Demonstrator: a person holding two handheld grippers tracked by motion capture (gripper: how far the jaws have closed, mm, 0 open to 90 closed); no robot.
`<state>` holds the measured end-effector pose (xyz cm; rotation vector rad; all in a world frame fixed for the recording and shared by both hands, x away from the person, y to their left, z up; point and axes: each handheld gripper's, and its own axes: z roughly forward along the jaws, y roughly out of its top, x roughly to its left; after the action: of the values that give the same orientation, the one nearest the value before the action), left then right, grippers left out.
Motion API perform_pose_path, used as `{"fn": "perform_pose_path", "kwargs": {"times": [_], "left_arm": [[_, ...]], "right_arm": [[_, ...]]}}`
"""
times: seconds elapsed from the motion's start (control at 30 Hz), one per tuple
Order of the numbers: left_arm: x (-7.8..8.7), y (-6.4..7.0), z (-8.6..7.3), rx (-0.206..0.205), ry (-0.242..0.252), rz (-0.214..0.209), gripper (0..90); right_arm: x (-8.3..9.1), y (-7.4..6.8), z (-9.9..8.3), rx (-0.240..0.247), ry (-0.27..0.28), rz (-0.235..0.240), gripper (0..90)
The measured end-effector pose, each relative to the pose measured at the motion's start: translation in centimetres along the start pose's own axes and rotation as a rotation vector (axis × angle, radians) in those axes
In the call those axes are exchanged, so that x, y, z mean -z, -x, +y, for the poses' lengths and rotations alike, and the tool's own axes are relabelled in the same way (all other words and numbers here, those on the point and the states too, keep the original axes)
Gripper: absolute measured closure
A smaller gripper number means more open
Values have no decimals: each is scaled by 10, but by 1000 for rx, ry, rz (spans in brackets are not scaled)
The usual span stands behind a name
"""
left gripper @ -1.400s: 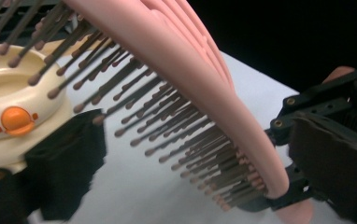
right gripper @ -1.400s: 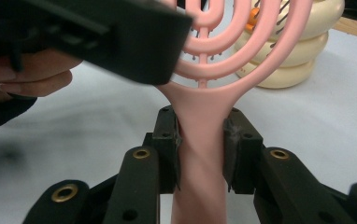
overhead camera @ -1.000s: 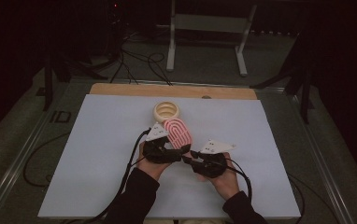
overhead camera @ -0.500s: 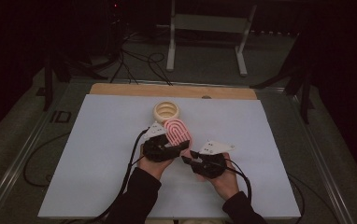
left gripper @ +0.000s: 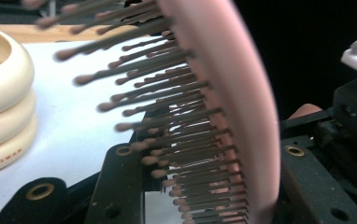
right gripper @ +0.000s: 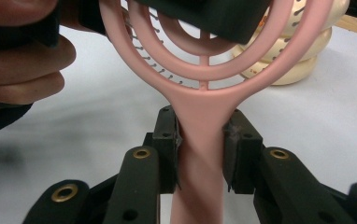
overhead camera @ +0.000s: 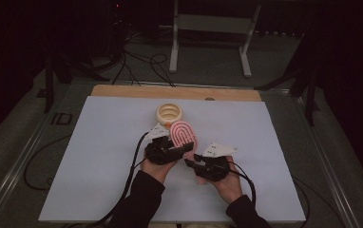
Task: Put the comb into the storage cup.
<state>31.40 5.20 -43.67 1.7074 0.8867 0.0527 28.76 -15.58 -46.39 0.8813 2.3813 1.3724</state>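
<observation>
Gripping a pink hairbrush (overhead camera: 184,134) between 2 hand-held grippers, a person works above a white table (overhead camera: 99,142). The right gripper (right gripper: 200,154) has its jaws closed on the brush handle just below the head, as the right gripper view shows. The left gripper (overhead camera: 182,148) clamps the head itself, 1 jaw on the open-ribbed back and 1 apparently among the bristles, though the close, blurred left gripper view leaves that contact uncertain. The brush is held over the middle of the table, head pointing away from the person, just in front of a cream ribbed cup (overhead camera: 169,113) that stands near the far wooden edge. With both grippers on the brush, the step appears to be a handover or a reorientation. Done well, 1 gripper should keep a firm, square hold while the other eases off slowly, so the brush does not twist, and the bristles should not be crushed or dragged against the cup.
</observation>
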Motion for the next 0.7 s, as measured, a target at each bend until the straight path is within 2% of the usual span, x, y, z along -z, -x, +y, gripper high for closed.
{"fn": "perform_pose_path", "kwargs": {"times": [0.43,0.63,0.7], "left_arm": [[2,3,3,15,22,-20,642],[2,3,4,8,23,-9,649],[3,2,5,11,26,-3,649]], "right_arm": [[2,0,1,-6,14,-1,692],[3,2,1,-3,21,3,657],[5,3,2,-10,24,1,618]]}}
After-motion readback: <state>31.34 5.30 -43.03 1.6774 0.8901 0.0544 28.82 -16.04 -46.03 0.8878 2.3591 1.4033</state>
